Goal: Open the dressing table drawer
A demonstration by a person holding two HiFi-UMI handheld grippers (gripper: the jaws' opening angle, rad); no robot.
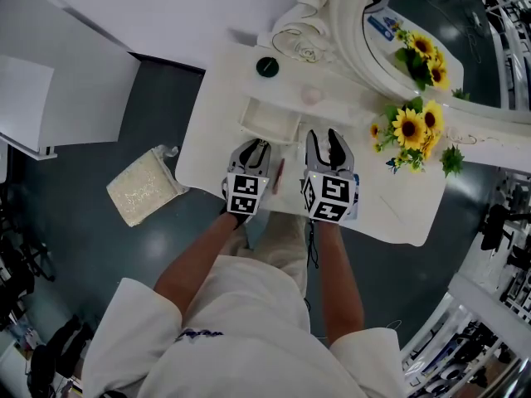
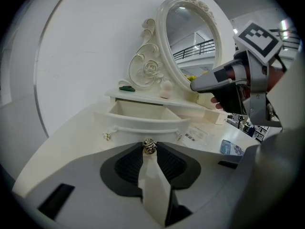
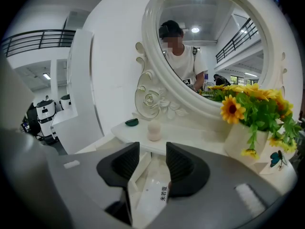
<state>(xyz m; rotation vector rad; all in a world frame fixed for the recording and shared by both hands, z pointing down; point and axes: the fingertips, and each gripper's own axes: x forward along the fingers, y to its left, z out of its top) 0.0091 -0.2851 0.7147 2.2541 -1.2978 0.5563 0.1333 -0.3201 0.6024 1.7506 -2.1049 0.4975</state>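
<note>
Two grippers sit side by side over the front of the white table point(image 1: 398, 214) in the head view. The left gripper point(image 1: 254, 149) is right behind the drawer point(image 1: 270, 121), which is pulled out, and the right gripper point(image 1: 328, 143) is just beside it.

Left gripper view: the jaws are nearly together, pinching the little metal knob point(image 2: 149, 147) on the drawer's curved front.

Right gripper view: the jaws are apart with nothing in them, just tabletop below. Past them are the mirror point(image 3: 214, 46) and sunflowers point(image 3: 252, 106).
</note>
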